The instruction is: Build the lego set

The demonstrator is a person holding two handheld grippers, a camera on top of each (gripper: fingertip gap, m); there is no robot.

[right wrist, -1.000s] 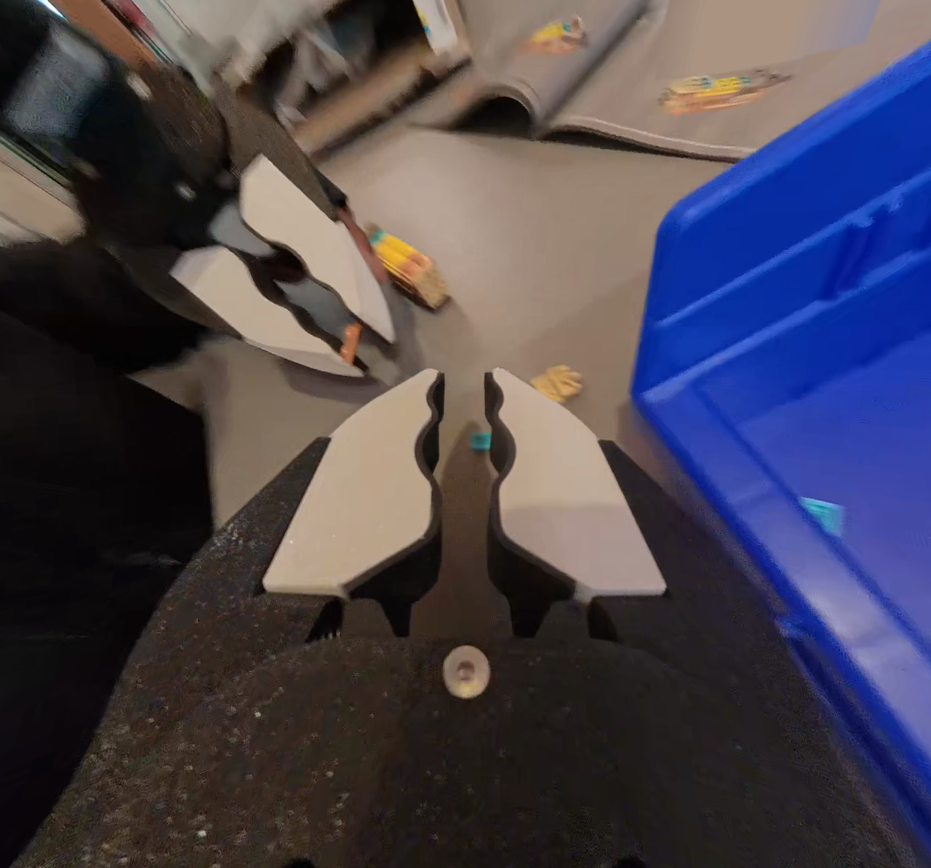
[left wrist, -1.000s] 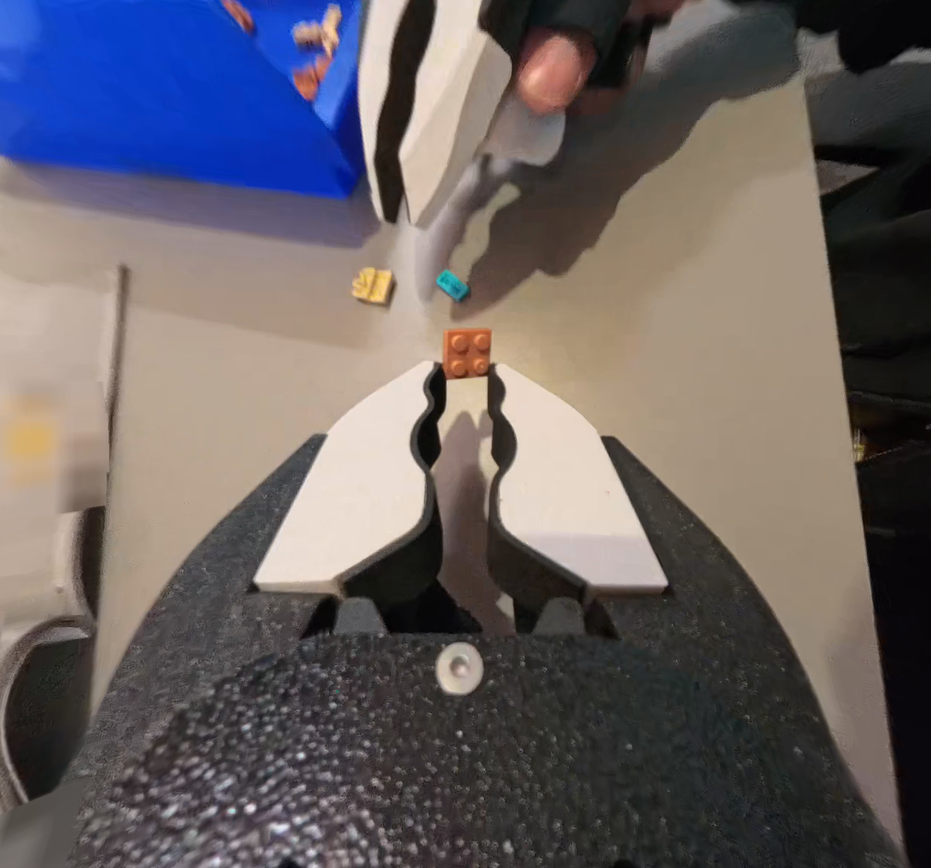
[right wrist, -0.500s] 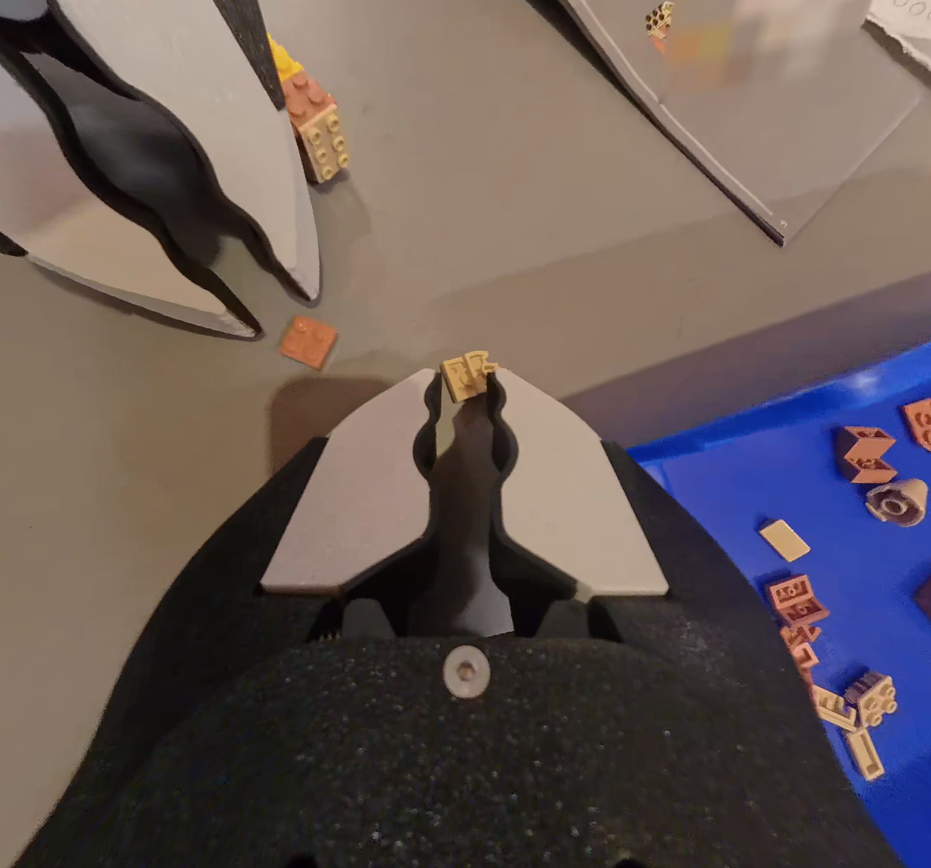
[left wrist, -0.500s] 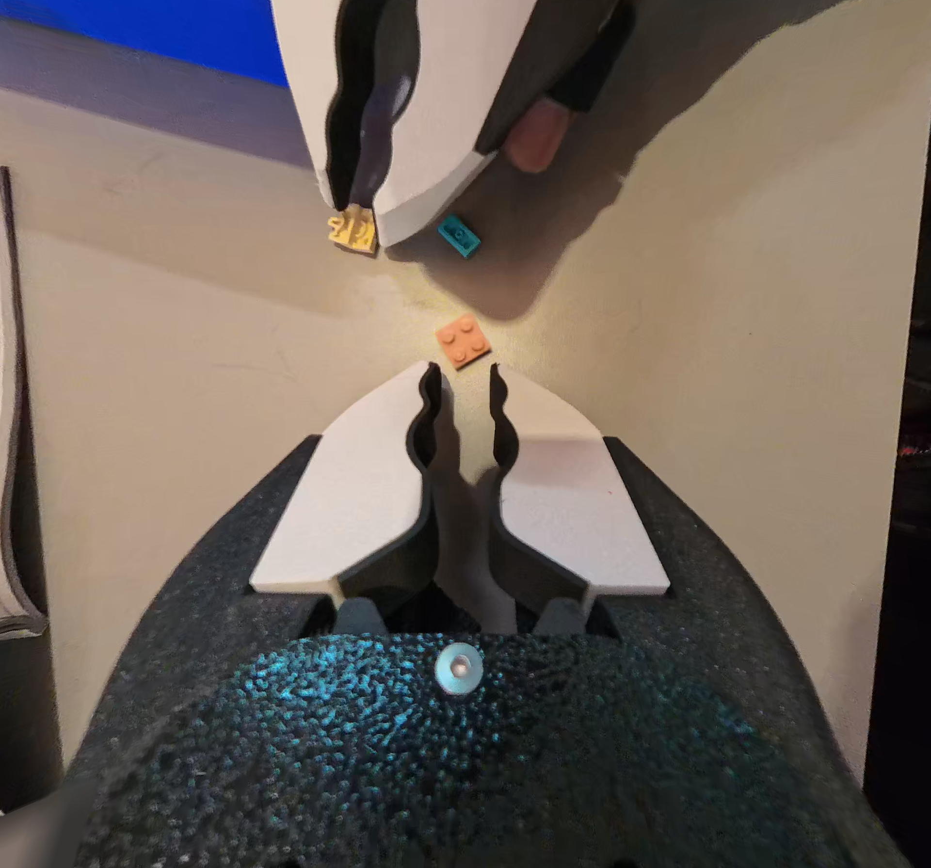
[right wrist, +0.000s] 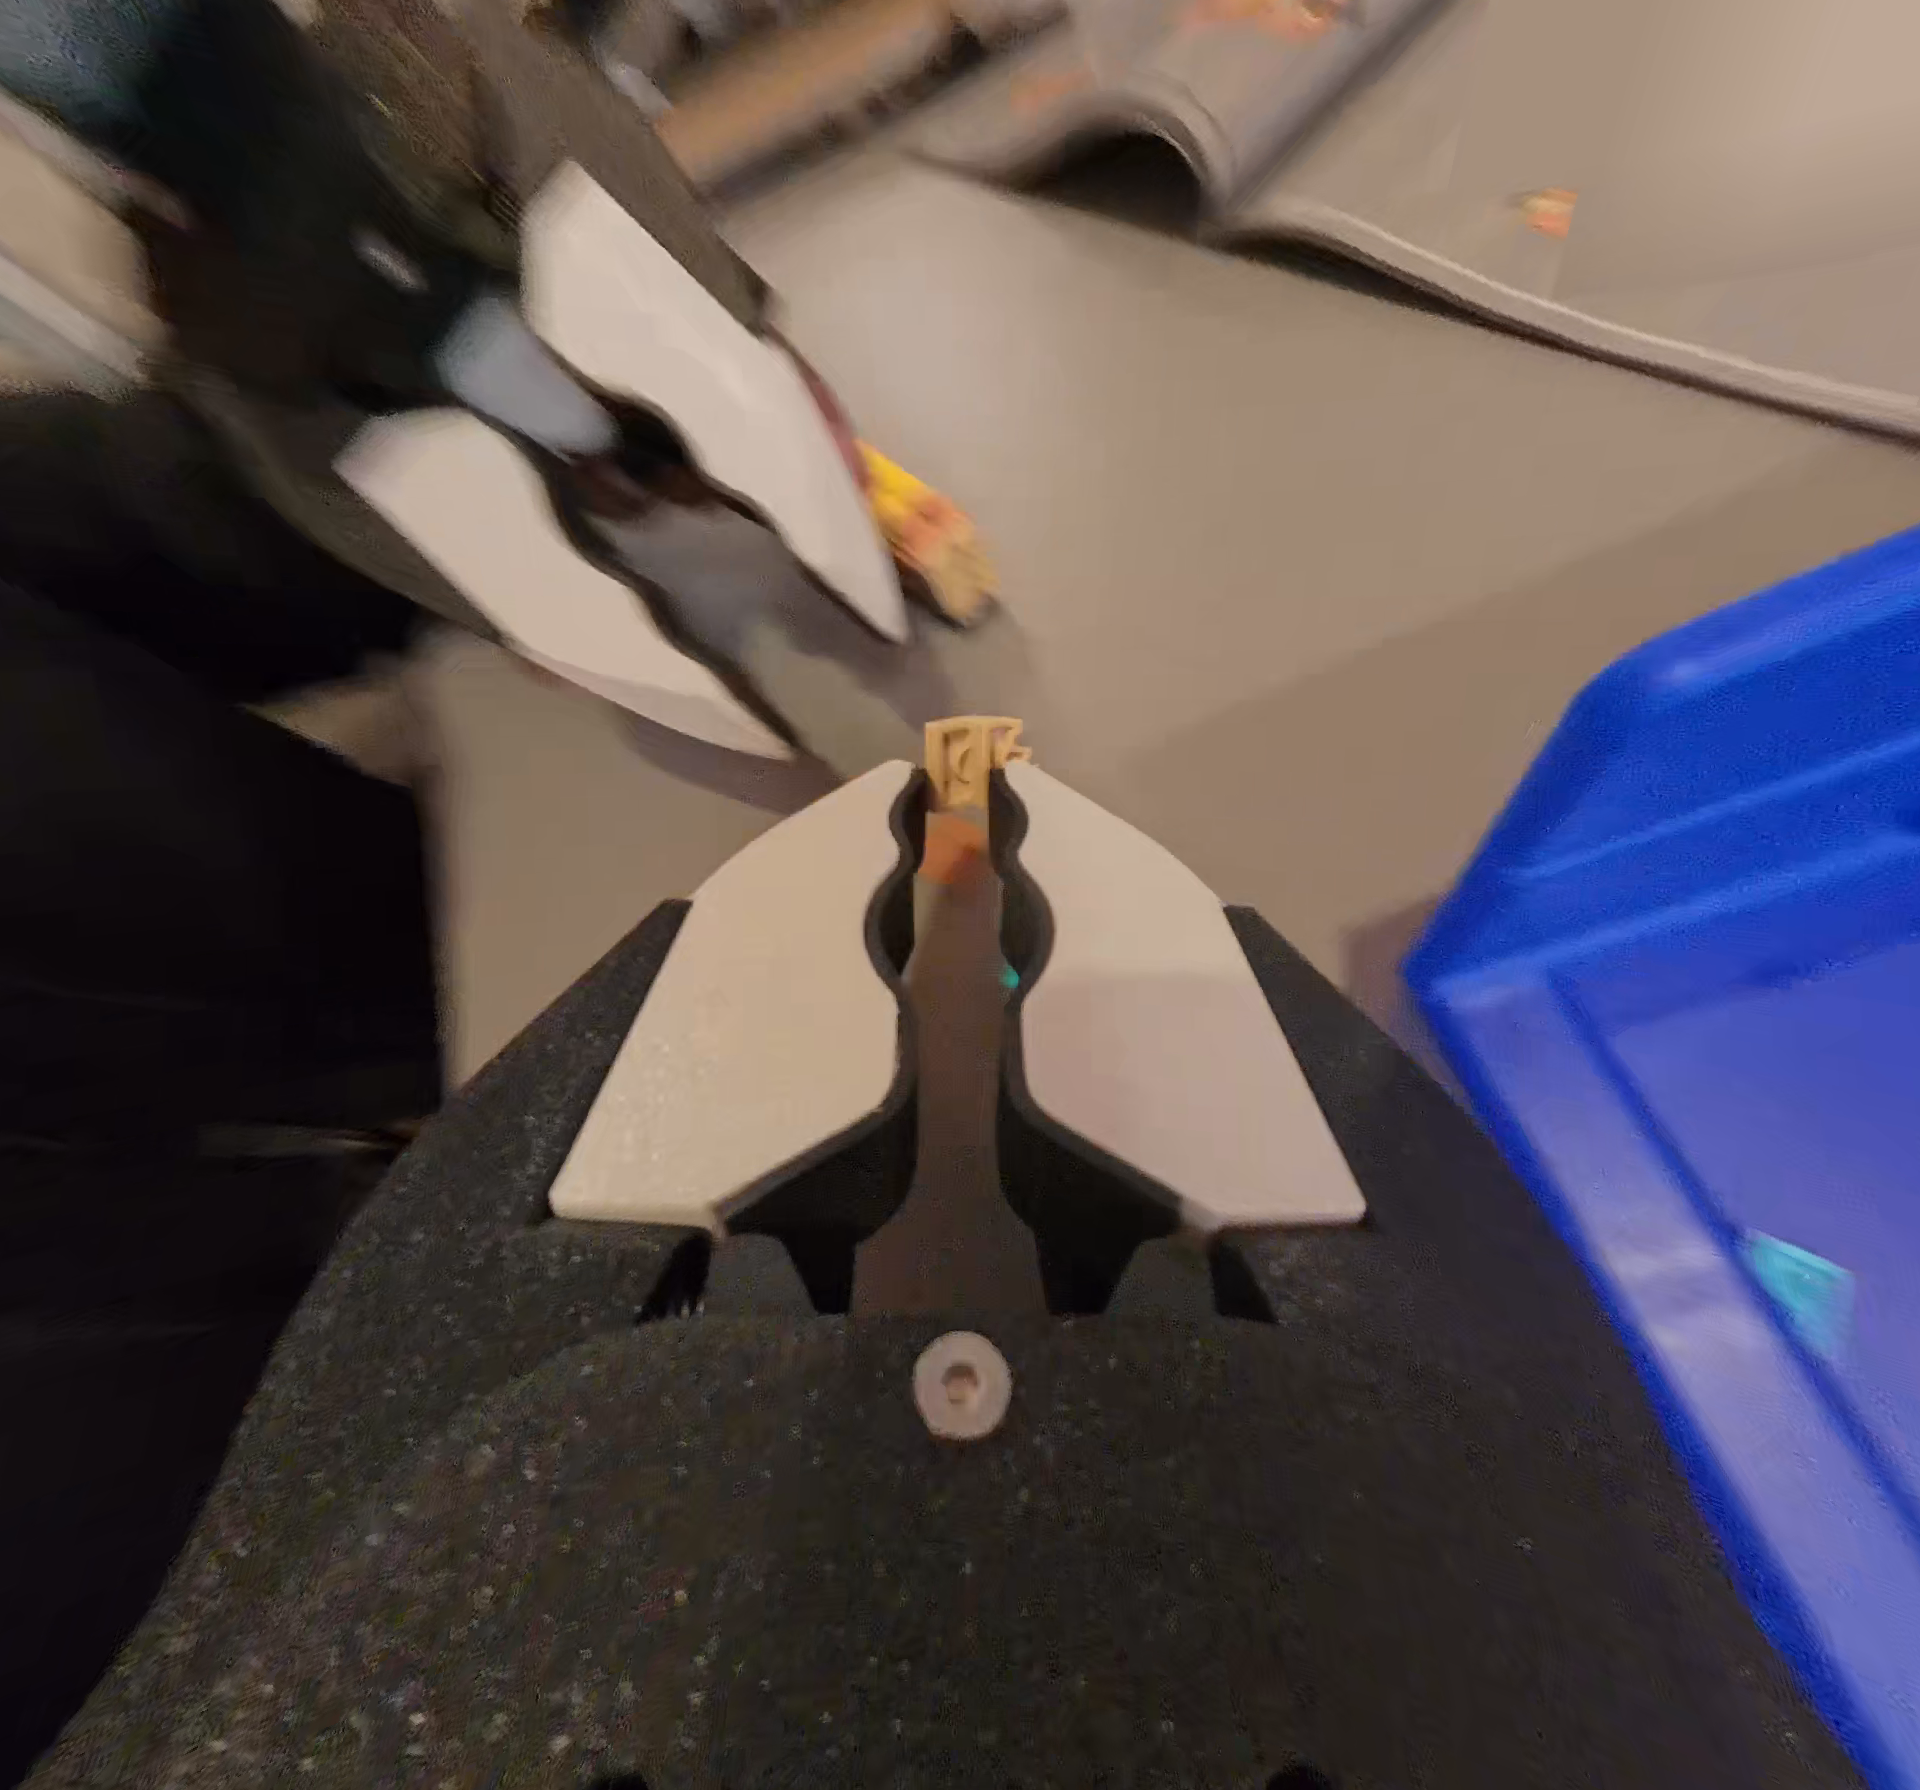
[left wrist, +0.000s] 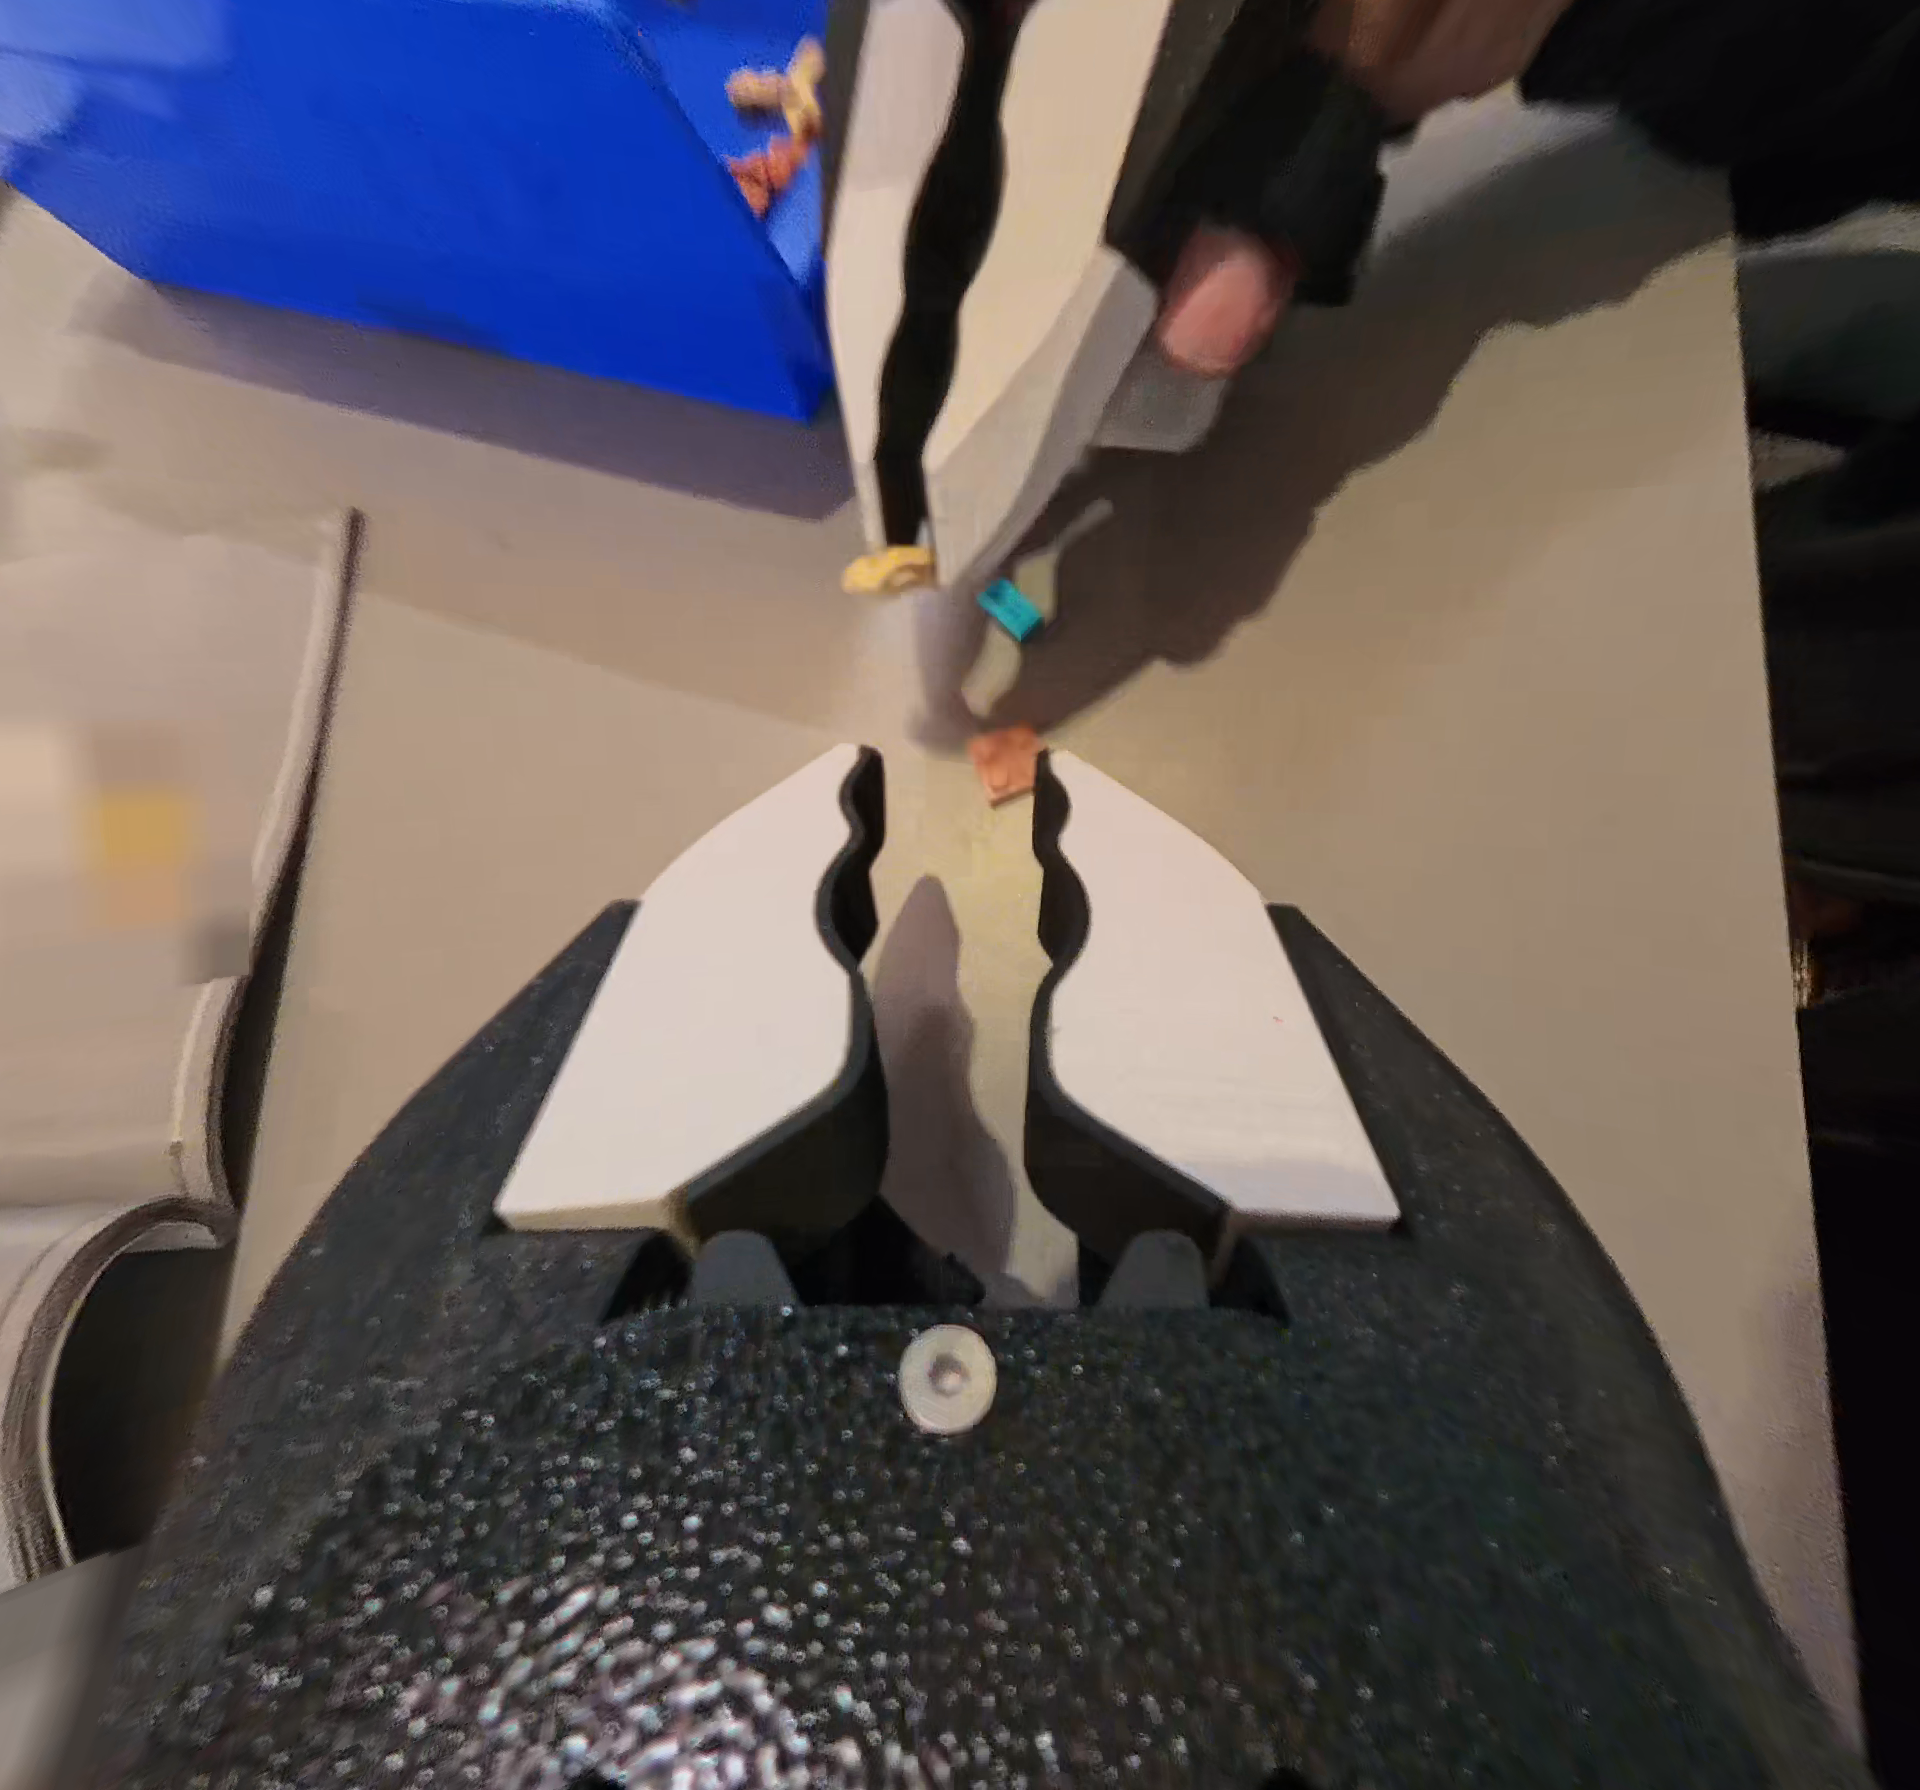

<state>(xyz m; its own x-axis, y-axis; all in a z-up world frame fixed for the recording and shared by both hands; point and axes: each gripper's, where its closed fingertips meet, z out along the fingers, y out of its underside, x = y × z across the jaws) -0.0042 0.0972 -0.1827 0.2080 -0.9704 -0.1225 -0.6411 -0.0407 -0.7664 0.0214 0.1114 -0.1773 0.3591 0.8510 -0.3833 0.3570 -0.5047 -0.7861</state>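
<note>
My left gripper [left wrist: 956, 764] is open and empty, low over the grey table. A small orange plate [left wrist: 1006, 764] lies flat on the table just by its right fingertip. My right gripper [right wrist: 966, 779] is shut on a small tan piece [right wrist: 971, 764] and holds it a little above the table. In the left wrist view the right gripper [left wrist: 914, 556] comes down from the top with the tan piece [left wrist: 888, 571] at its tips. A tiny teal brick [left wrist: 1008, 610] lies on the table beside it. The left gripper [right wrist: 836, 691] shows at the upper left of the right wrist view.
A blue bin [left wrist: 416, 182] with several loose orange and tan pieces stands at the back left; it also shows at the right of the right wrist view [right wrist: 1662, 909]. An open instruction booklet [right wrist: 1455, 130] lies beyond. A small yellow-and-brown build [right wrist: 935, 535] sits behind the left gripper.
My left gripper let go of the orange plate, which now lies on the table, and has opened wider. My right gripper closed on the tan piece and lifted it off the table.
</note>
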